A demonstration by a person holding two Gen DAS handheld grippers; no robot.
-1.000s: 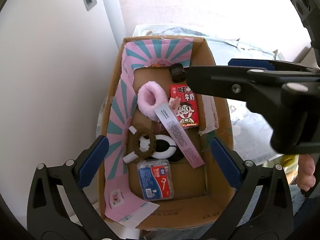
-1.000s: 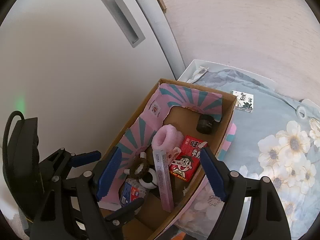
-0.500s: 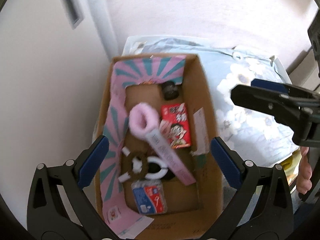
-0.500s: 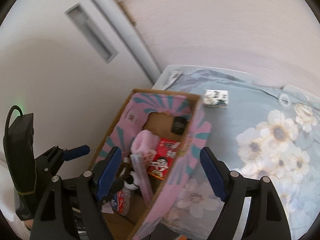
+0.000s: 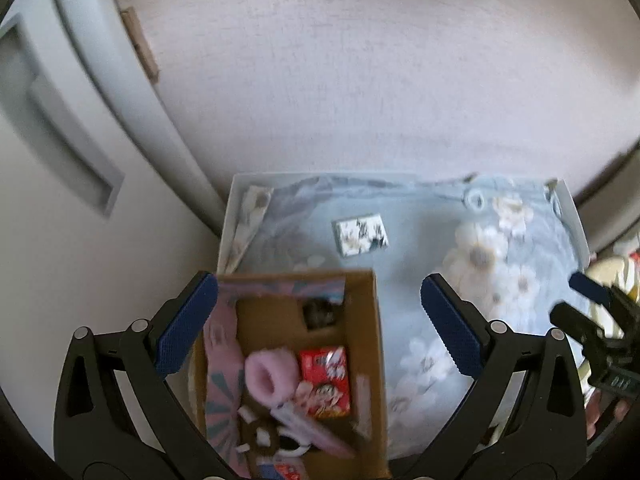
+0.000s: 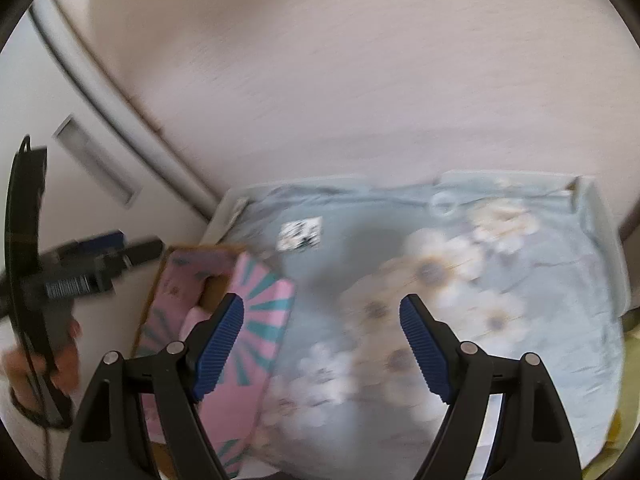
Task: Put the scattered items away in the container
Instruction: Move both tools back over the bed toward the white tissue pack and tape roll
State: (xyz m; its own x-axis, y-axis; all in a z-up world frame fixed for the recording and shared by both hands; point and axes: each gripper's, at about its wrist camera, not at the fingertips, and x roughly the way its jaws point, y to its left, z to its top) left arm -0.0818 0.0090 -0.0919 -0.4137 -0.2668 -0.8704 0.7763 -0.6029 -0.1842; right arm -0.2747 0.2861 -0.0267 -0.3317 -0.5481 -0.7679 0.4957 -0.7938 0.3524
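A cardboard box (image 5: 376,344) with pink and teal flaps stands at the table's left; it also shows in the right wrist view (image 6: 256,320). Inside lie a pink fluffy ring (image 5: 270,374), a red snack pack (image 5: 326,380), a black cap (image 5: 318,314), a pink strip and more items. A small black-and-white patterned packet (image 5: 361,235) lies on the floral cloth beyond the box; it also shows in the right wrist view (image 6: 301,234). My left gripper (image 5: 318,326) is open and empty above the box. My right gripper (image 6: 322,344) is open and empty over the cloth, right of the box.
A light blue floral cloth (image 5: 480,264) covers a white table against a pale wall. A white door (image 5: 60,128) with a recessed handle stands at the left. Yellowish objects (image 5: 612,280) sit past the table's right edge.
Both grippers have pulled back and tilted up, away from the box. The box has slid low in both views and the patterned packet has come into the left wrist view.
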